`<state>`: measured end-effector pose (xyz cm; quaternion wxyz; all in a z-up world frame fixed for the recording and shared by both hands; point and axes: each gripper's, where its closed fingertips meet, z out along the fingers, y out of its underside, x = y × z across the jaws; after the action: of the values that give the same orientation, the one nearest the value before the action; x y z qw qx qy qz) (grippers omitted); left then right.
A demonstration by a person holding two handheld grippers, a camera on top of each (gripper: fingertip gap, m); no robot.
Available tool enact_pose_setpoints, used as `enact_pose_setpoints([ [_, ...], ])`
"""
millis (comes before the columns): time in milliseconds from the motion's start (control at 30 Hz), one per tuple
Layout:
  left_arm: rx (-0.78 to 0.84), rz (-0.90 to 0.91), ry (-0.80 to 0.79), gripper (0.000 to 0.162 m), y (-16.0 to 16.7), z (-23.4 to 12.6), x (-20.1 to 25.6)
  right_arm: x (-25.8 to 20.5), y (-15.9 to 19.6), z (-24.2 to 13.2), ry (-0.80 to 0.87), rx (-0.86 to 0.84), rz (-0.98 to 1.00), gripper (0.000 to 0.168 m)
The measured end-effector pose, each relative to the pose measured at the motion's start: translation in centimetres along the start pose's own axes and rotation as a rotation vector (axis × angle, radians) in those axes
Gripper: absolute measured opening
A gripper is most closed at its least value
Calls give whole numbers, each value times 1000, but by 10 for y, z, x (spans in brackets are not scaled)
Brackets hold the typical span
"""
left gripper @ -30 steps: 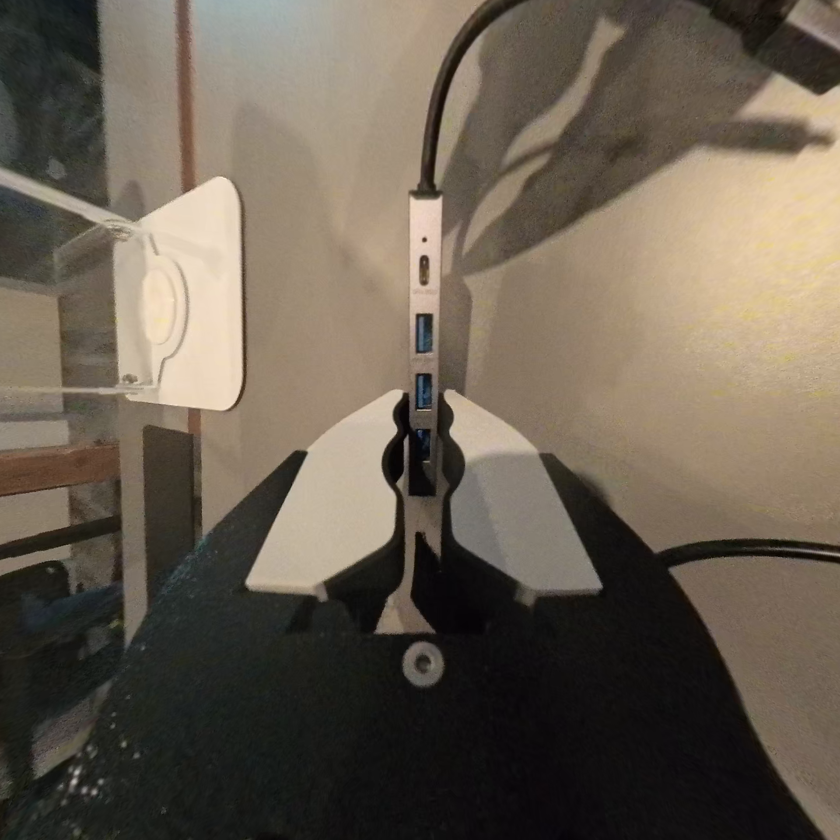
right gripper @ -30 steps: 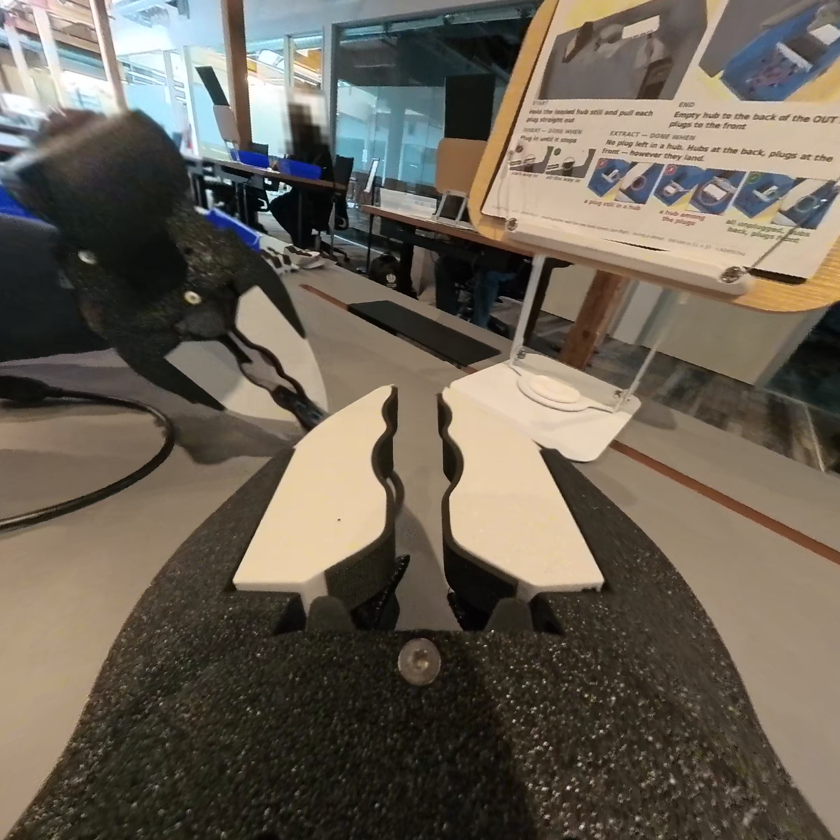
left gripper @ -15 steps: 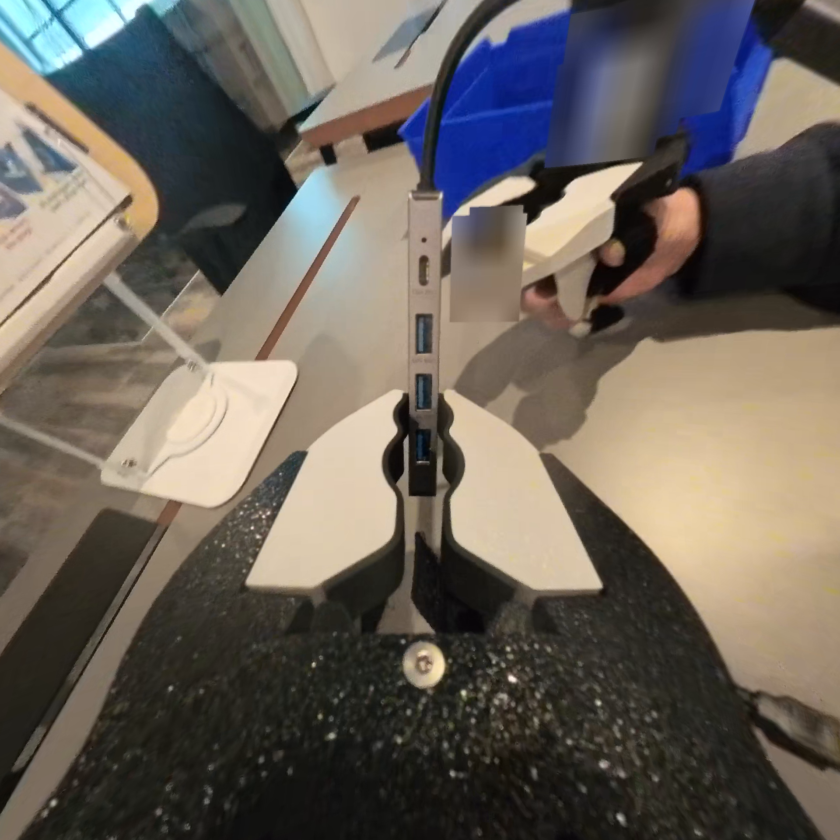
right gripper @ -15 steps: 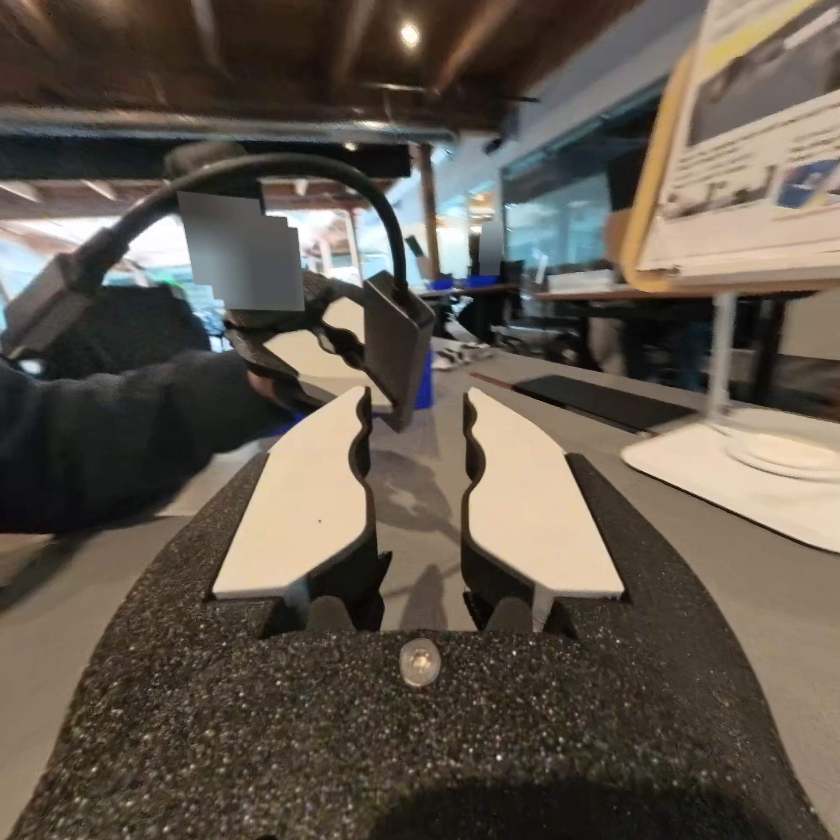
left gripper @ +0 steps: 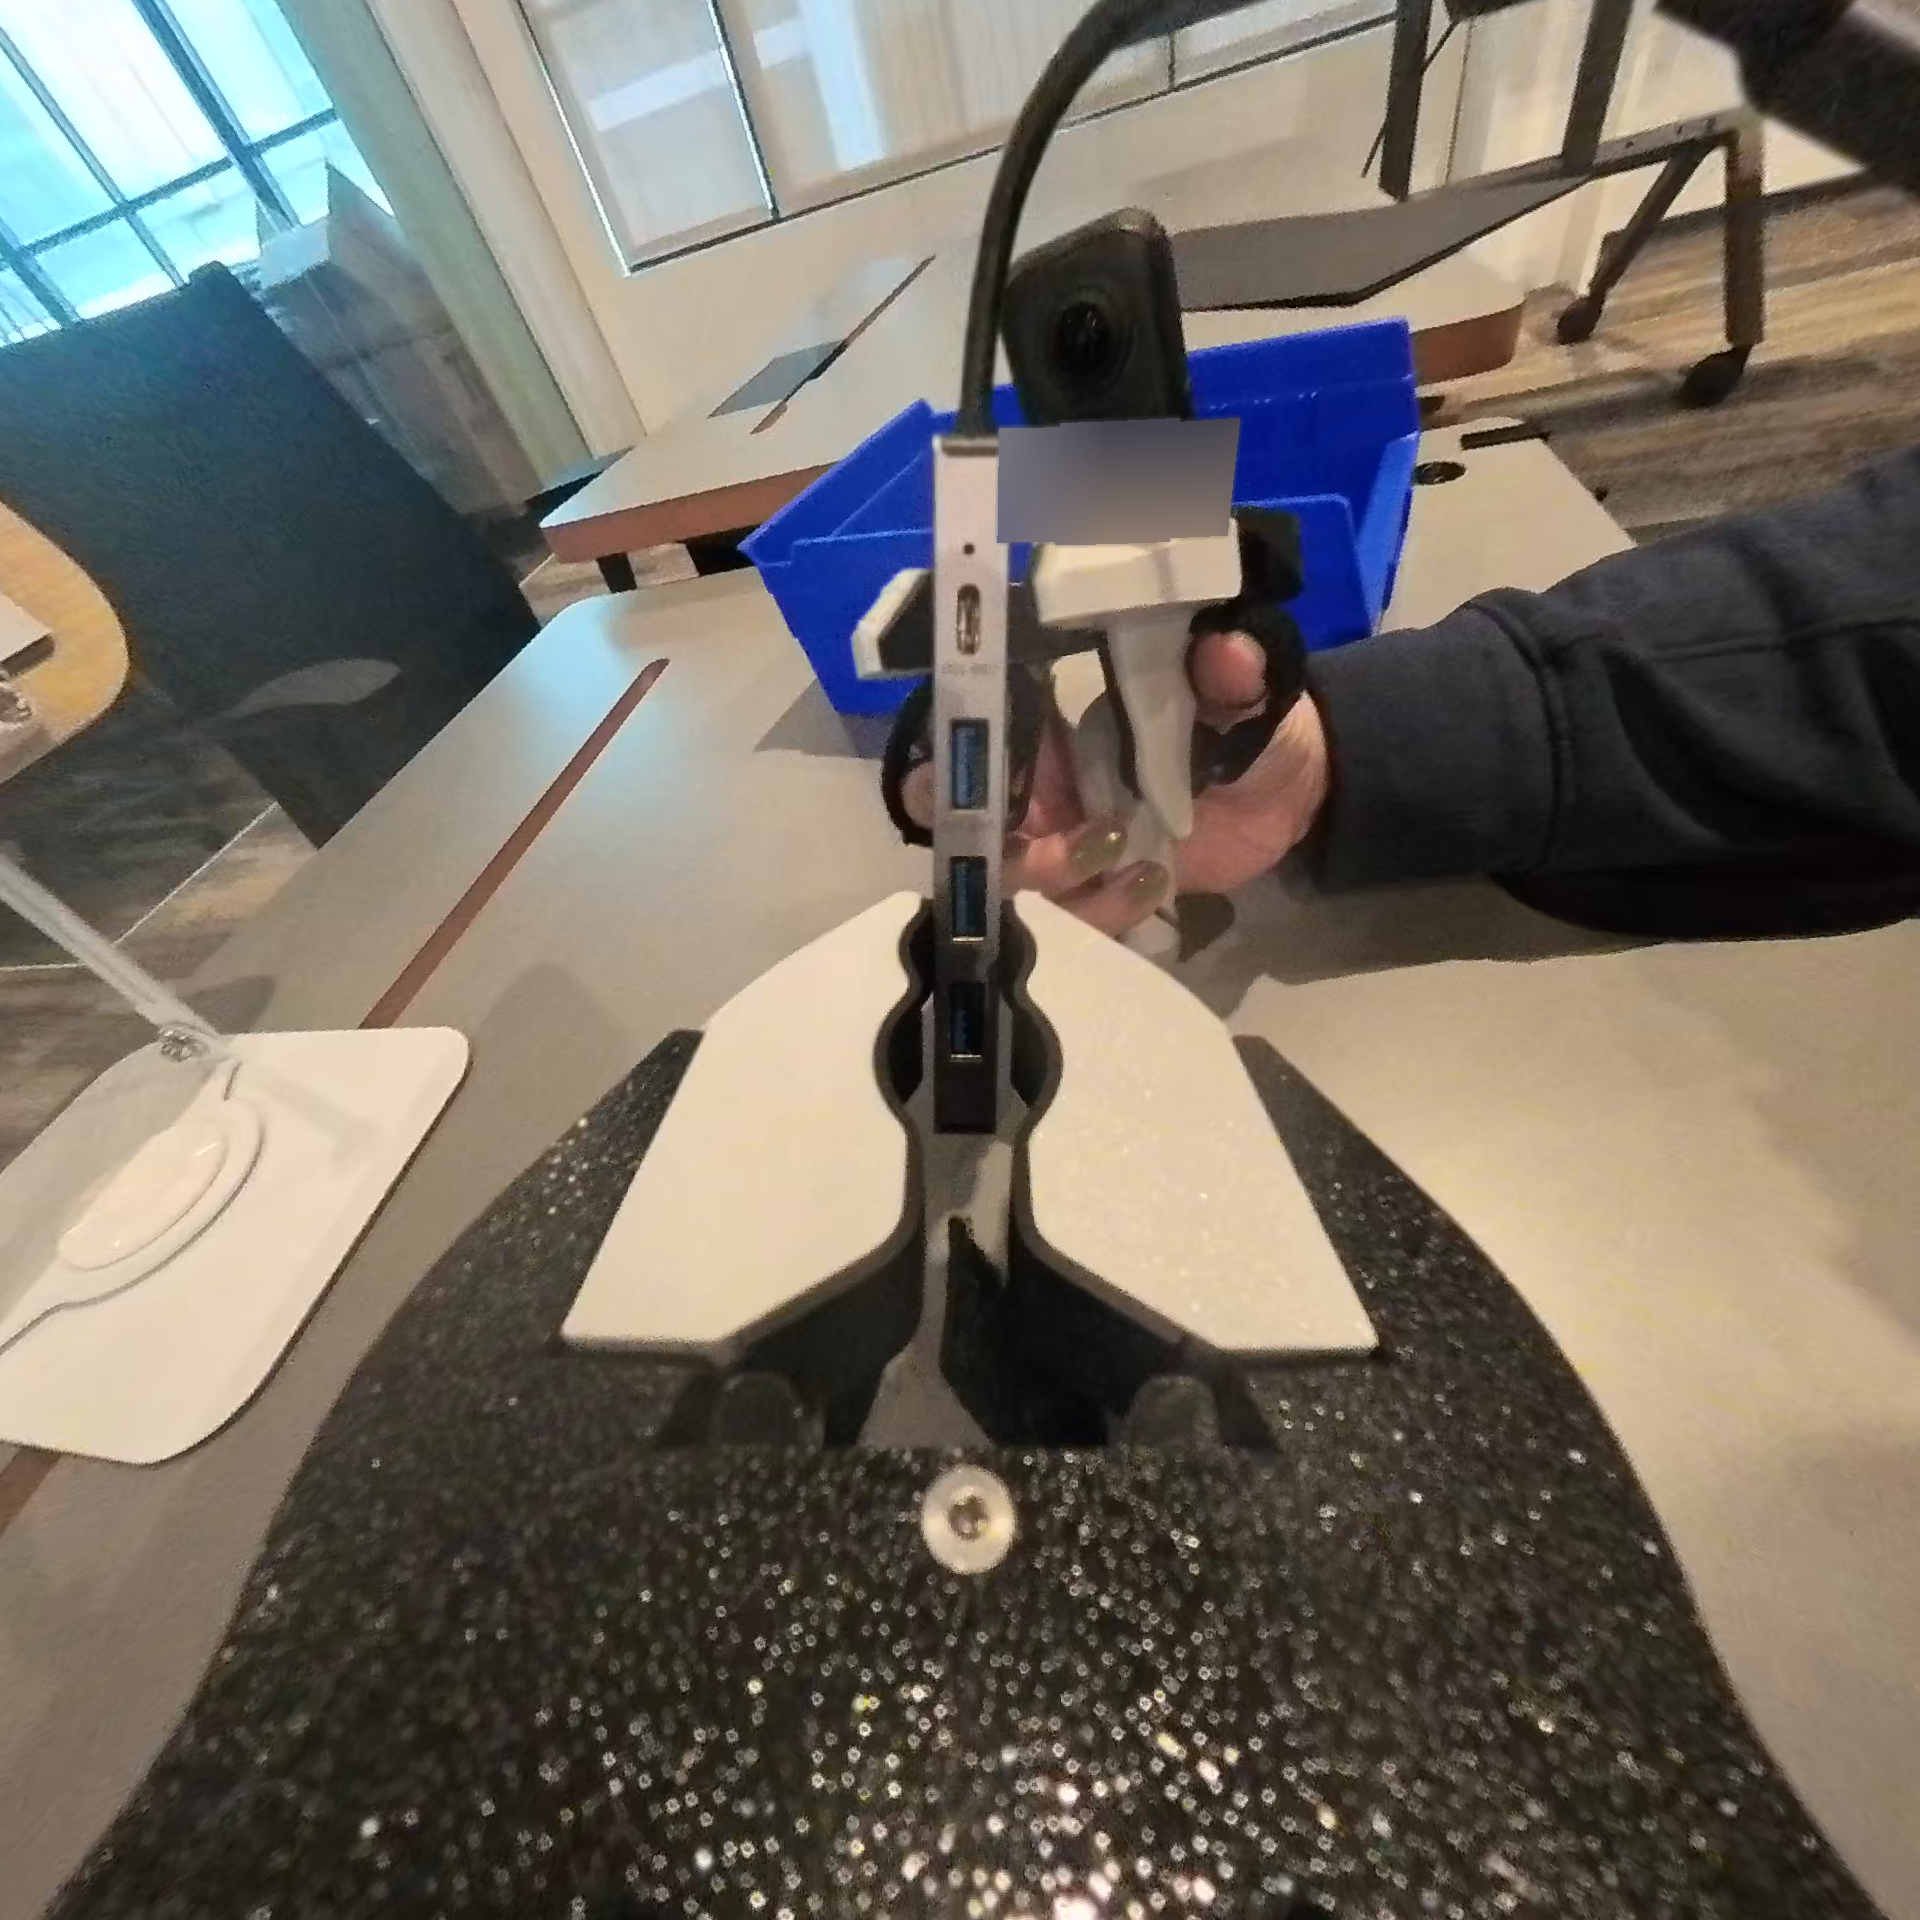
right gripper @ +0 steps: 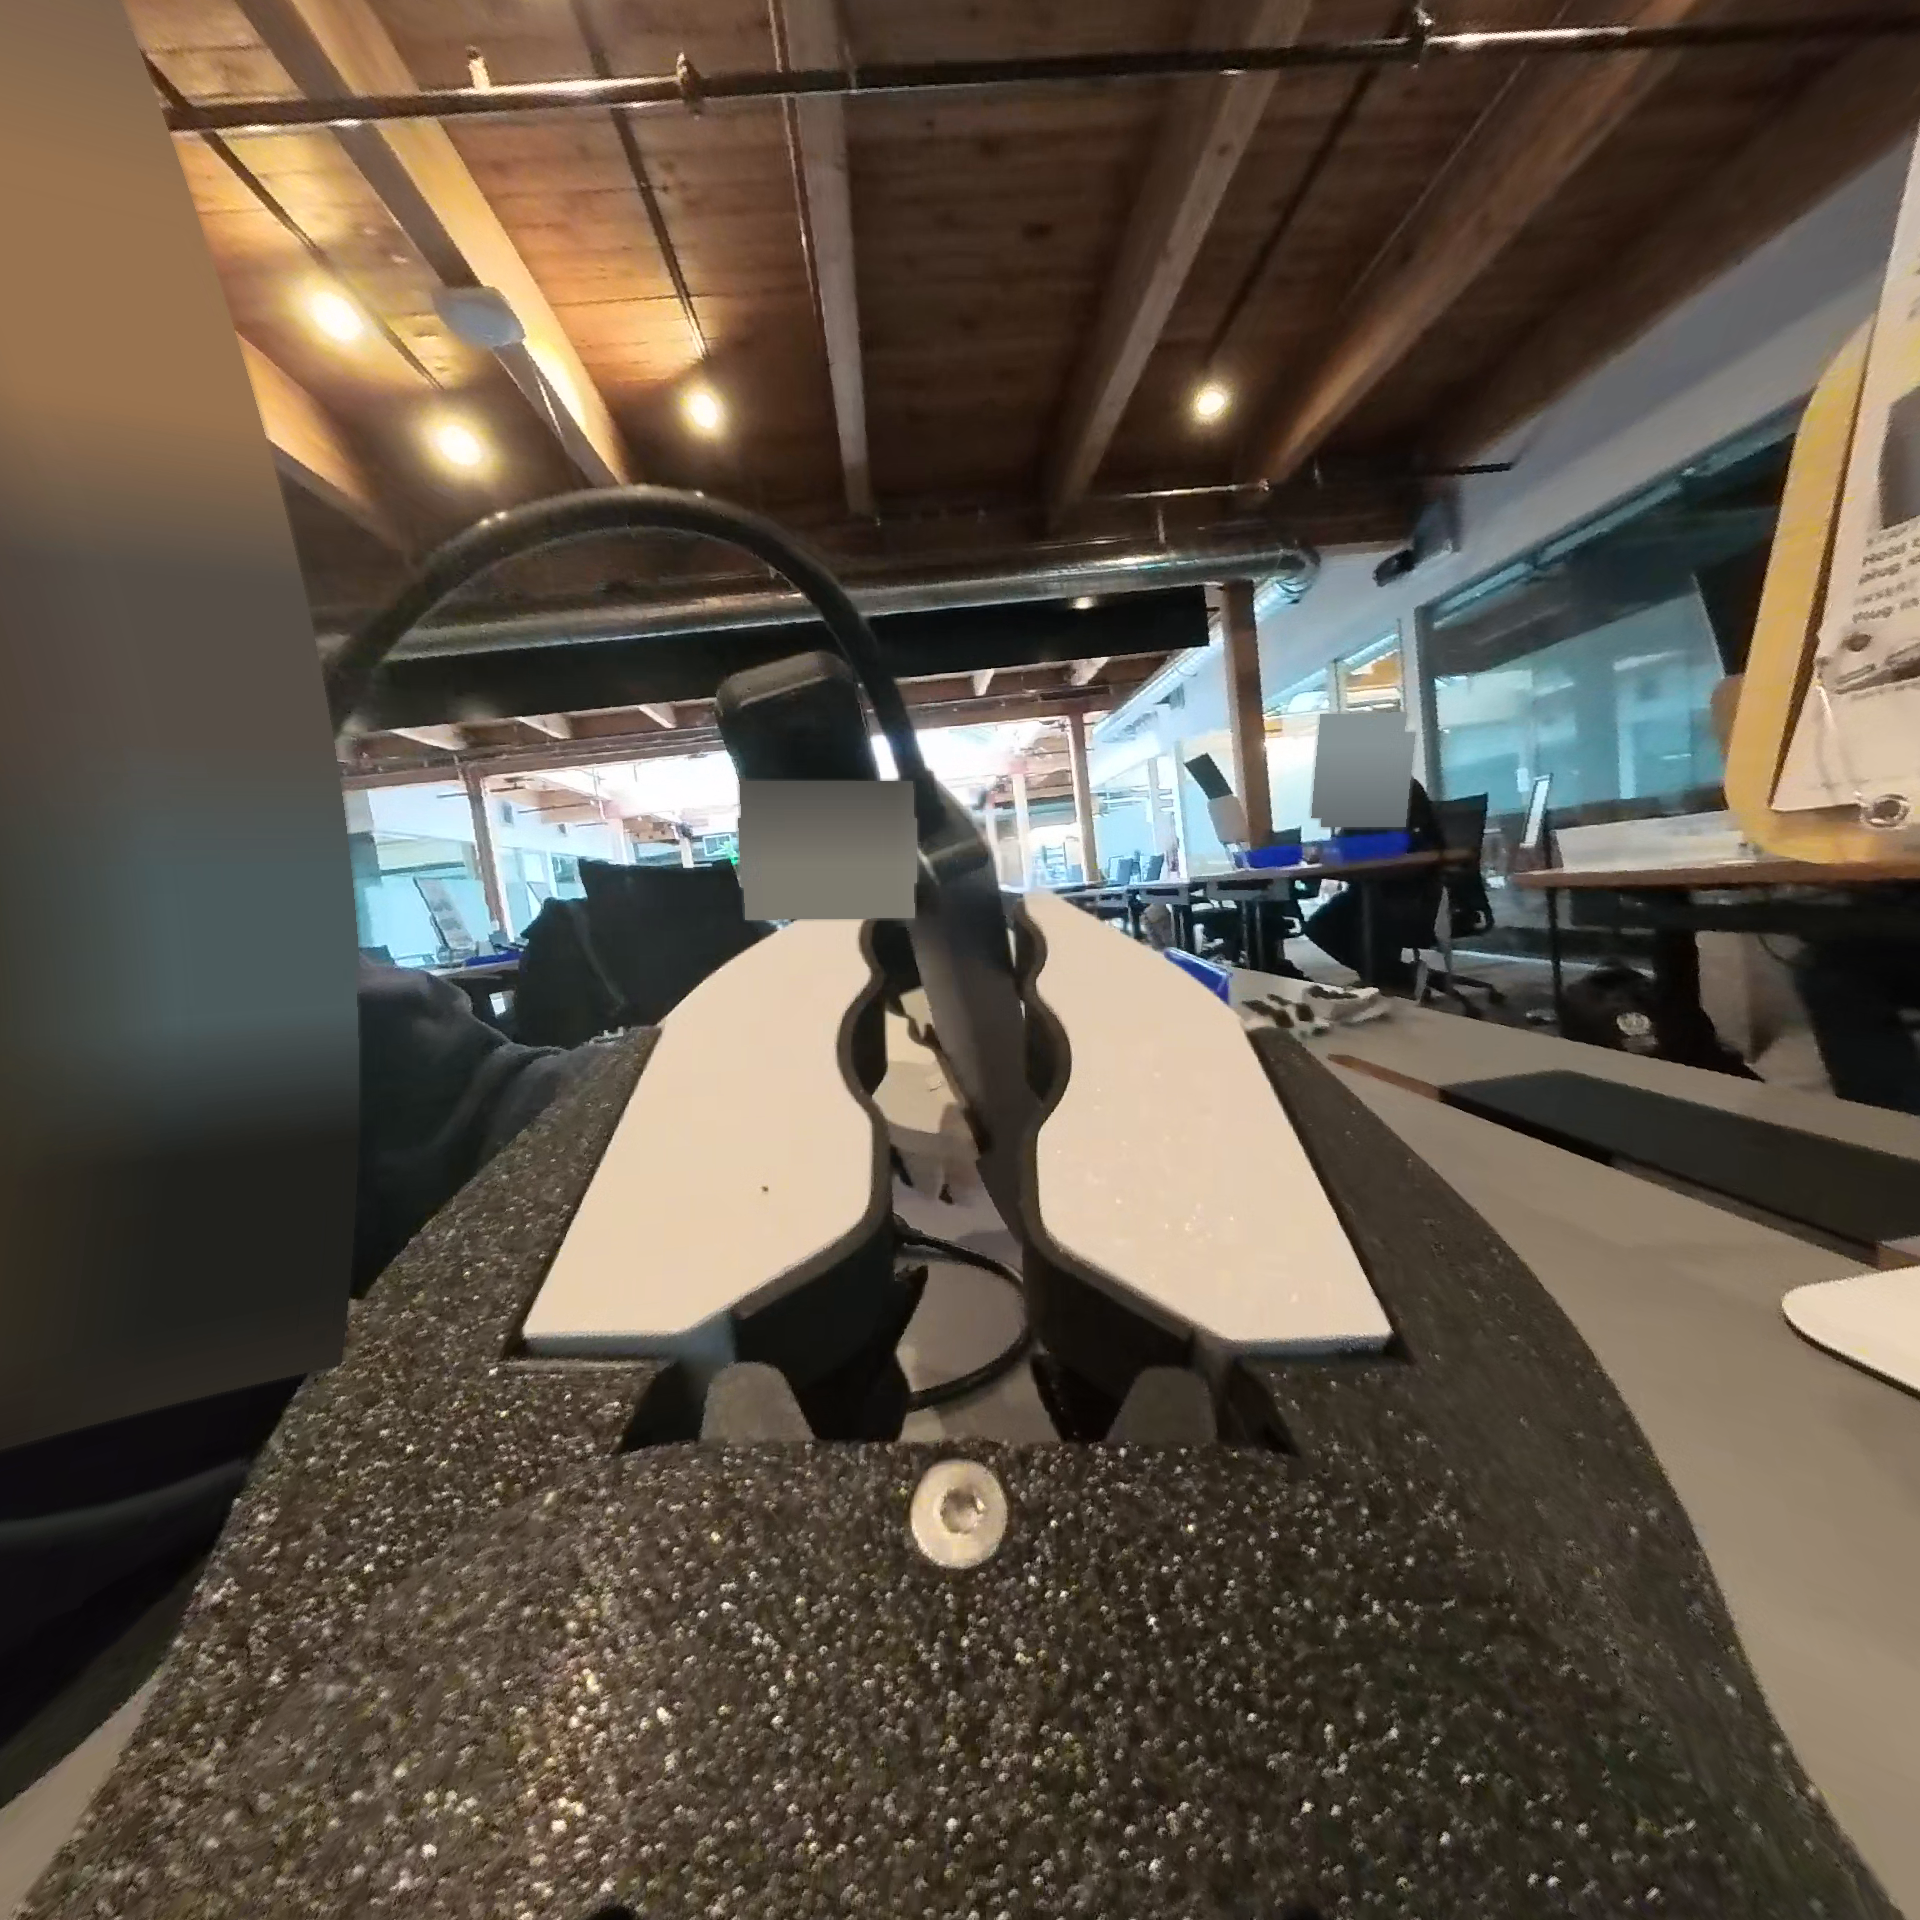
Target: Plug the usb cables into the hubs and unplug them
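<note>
Between the fingers of the left gripper [left gripper: 968, 935], the silver hub [left gripper: 971, 665] is standing upright, pinched at its lower end, blue ports facing the camera and its black cable [left gripper: 1003, 197] arching up from the top. Left of that gripper, a white stand base [left gripper: 208, 1226] is resting on the grey surface [left gripper: 1558, 1143]. Beyond the hub, a blue bin [left gripper: 1320, 488] is sitting, and to the right a hand [left gripper: 1236, 790] is holding the right gripper [right gripper: 948, 951], whose fingers are spread, with the hub's dark edge lying between them, against the right finger.
</note>
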<state>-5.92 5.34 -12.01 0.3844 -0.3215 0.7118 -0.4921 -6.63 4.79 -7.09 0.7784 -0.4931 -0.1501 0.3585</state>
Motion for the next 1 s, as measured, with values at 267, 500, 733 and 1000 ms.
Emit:
enact_pose_setpoints([
  [267,32,-31,52,11,-2,4,9,-13,3,3,-73,-34,16,33],
  [500,59,-37,68,11,-6,7,14,-13,0,4,-78,2,42,26],
  [733,84,-46,66,11,-9,7,15,-13,-5,1,-96,26,57,19],
  [1000,103,-74,73,11,-10,8,17,-15,-5,1,-110,28,65,19],
])
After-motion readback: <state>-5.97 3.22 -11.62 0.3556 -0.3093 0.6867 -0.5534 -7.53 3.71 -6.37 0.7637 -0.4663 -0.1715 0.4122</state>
